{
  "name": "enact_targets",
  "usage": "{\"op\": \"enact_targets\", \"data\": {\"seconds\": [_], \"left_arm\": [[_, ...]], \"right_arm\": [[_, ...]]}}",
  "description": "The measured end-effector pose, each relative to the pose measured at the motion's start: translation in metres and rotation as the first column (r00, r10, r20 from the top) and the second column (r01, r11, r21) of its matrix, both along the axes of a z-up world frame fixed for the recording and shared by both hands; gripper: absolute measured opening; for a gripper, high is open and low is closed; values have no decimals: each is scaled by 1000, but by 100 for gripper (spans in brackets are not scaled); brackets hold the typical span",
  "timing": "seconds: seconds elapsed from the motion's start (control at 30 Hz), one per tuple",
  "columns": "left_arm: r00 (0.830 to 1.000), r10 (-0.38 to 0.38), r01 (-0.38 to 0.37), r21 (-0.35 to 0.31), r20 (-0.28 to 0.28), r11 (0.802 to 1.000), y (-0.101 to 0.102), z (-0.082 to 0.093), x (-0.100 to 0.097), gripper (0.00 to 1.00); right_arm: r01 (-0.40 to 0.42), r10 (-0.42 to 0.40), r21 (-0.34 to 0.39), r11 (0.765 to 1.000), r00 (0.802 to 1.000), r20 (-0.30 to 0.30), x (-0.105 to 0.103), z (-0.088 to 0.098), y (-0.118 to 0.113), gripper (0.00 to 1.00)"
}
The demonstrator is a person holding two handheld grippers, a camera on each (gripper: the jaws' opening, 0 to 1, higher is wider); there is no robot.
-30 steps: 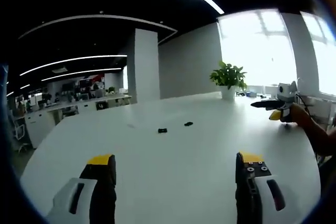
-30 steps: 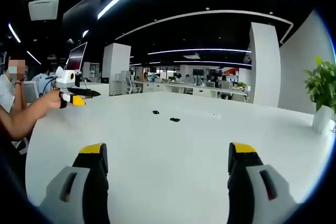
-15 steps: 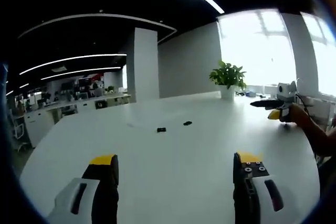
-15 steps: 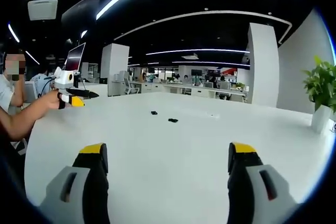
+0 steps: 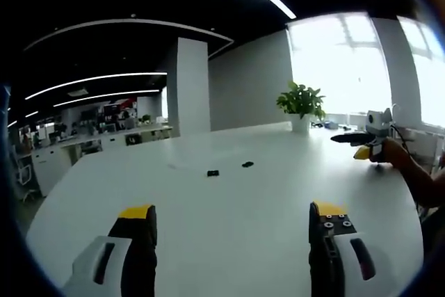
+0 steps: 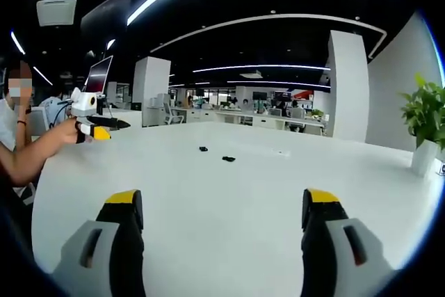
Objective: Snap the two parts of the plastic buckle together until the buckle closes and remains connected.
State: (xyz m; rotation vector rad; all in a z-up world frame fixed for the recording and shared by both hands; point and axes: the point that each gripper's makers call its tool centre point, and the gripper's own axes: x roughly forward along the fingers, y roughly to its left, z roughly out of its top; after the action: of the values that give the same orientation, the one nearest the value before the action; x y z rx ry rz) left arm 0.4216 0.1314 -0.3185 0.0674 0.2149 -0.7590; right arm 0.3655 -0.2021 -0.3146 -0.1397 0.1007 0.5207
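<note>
On the broad white table (image 5: 229, 199), two small black plastic buckle parts (image 5: 213, 172) (image 5: 247, 164) lie near each other but apart, well ahead of the left gripper (image 5: 229, 227) and right gripper (image 6: 222, 220), both spread wide and empty. Their orientation is too small to tell.

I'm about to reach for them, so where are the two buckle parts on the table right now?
The two buckle parts lie apart, side by side, mid-table, well beyond both open tongs. In the left gripper view the potted plant stands behind them to the right.
</note>
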Motion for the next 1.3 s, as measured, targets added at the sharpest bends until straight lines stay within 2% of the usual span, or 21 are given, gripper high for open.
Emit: {"op": "enact_targets", "data": {"seconds": [0.63, 1.3], "left_arm": [[1000, -13, 13, -1, -7, 1000, -8, -2, -12, 88], [1000, -12, 12, 26, -14, 1000, -17, -10, -24, 90]], "right_arm": [[-7, 7, -1, 1000, 1000, -7, 0, -2, 0, 91], [-4, 4, -5, 1000, 1000, -6, -4, -3, 4, 91]]}}
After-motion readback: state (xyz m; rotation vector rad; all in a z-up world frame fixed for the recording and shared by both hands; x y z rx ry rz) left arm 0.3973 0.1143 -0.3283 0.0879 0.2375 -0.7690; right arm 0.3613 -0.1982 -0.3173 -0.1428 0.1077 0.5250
